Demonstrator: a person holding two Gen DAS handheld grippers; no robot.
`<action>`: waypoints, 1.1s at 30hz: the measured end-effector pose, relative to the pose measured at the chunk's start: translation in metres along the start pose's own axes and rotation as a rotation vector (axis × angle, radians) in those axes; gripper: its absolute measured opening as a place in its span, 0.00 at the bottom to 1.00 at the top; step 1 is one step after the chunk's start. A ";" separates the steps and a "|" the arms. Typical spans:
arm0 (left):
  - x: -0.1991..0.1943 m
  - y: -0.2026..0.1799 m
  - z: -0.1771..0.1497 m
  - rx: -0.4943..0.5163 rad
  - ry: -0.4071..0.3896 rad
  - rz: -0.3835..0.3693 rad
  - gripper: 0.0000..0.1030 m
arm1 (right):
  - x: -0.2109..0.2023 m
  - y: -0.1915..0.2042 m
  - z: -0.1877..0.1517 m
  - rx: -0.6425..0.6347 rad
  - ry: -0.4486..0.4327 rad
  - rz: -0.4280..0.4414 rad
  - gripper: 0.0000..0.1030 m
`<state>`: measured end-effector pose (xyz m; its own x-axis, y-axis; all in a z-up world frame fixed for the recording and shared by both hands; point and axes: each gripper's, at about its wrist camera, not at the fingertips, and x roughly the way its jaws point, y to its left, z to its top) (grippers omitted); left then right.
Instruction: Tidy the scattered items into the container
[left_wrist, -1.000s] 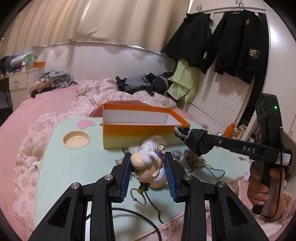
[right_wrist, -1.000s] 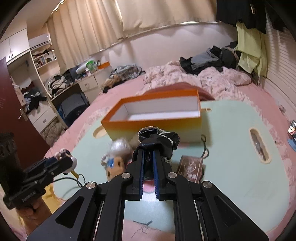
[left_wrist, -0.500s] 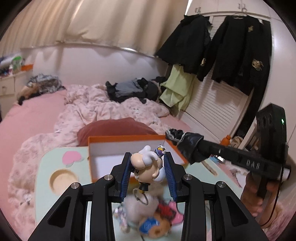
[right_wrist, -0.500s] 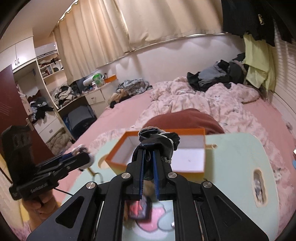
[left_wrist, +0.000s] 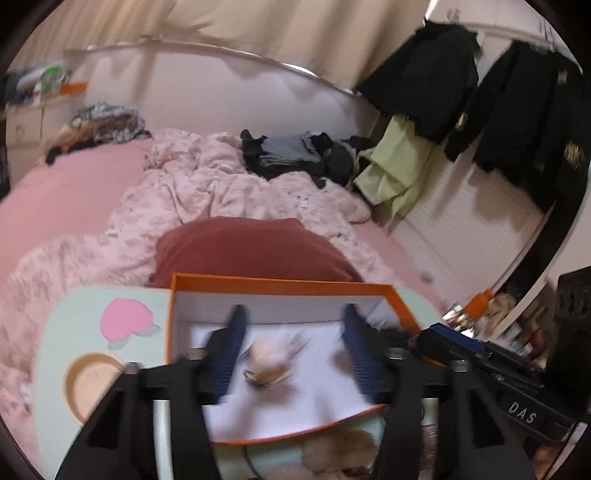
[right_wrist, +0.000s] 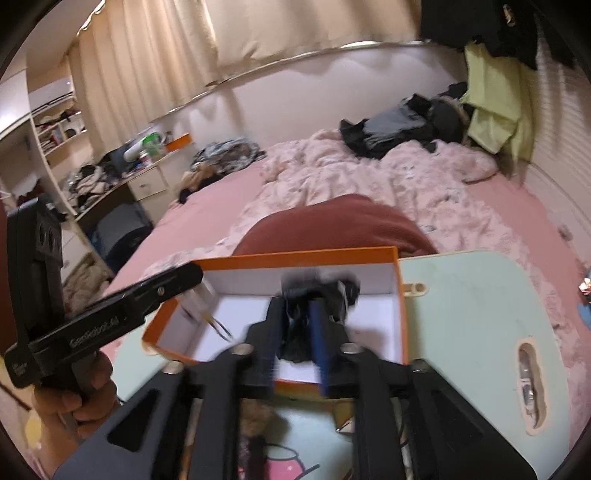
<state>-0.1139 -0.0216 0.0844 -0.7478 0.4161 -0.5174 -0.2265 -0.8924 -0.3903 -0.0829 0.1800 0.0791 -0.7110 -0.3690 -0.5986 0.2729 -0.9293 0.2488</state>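
An orange box with a white inside stands on a pale green table. My left gripper is open above the box. A small cream figure toy with a key ring shows blurred below it, inside the box. My right gripper hangs over the box and holds a black cloth item between its fingers; the jaws stand slightly parted and blurred. The left gripper also shows in the right wrist view.
A dark red cushion lies just behind the box on a pink bed. Fluffy toys lie on the table in front of the box. Dark jackets hang on the right. A desk and shelves stand at the left.
Both grippers moved forward over the box. My left gripper opened and the figure toy dropped out of it into the box. My right gripper's jaws widened a little around the black cloth.
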 end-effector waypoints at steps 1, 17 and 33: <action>-0.004 -0.001 -0.001 -0.002 -0.007 -0.016 0.61 | -0.003 0.000 0.000 0.002 -0.010 -0.014 0.49; -0.087 -0.026 -0.029 0.086 -0.039 0.080 0.85 | -0.061 0.001 -0.020 0.022 -0.070 0.050 0.71; -0.093 -0.039 -0.149 0.192 0.098 0.274 0.91 | -0.070 0.026 -0.119 -0.138 0.066 -0.024 0.71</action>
<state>0.0576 0.0004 0.0341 -0.7358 0.1632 -0.6572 -0.1461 -0.9859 -0.0813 0.0509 0.1796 0.0373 -0.6754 -0.3429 -0.6529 0.3463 -0.9291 0.1297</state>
